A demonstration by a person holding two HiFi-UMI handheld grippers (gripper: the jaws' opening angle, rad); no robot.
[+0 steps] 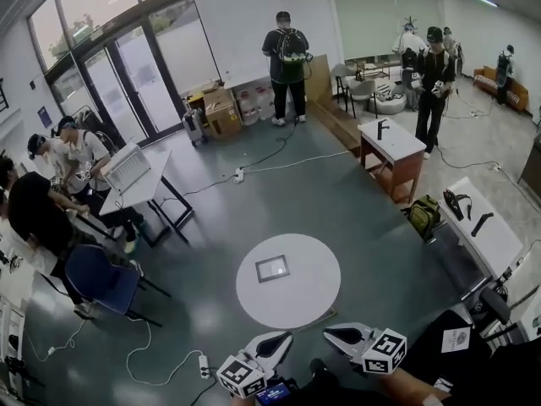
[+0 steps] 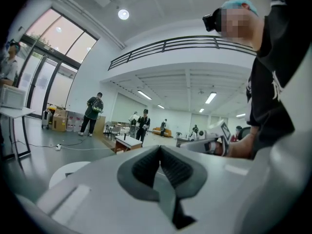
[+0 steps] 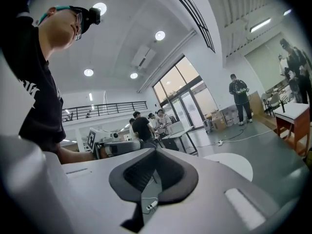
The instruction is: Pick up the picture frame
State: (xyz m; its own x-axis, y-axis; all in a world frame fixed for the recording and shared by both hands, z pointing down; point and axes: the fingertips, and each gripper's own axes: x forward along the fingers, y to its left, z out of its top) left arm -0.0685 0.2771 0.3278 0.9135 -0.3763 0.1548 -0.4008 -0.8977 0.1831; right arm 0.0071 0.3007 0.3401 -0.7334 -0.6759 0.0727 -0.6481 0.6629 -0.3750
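Note:
A small grey picture frame [image 1: 272, 268] lies flat near the middle of the round white table [image 1: 313, 299]. Both grippers hover just short of the table's near edge, pointing roughly toward each other. My left gripper [image 1: 283, 337] is shut with nothing between its dark pads [image 2: 146, 167]. My right gripper [image 1: 330, 333] is also shut and empty, its pads [image 3: 168, 172] pressed together. The right gripper [image 2: 209, 143] shows in the left gripper view, and the left gripper [image 3: 109, 147] in the right gripper view. The frame is not clear in either gripper view.
A red-legged white table [image 1: 393, 142] stands behind to the right. A long white table [image 1: 499, 244] holds dark tools. A green bag [image 1: 423, 214] lies on the floor. A folding table [image 1: 156, 189] and blue chair [image 1: 101, 279] stand left, with several people around. A power strip [image 1: 203, 364] lies near my feet.

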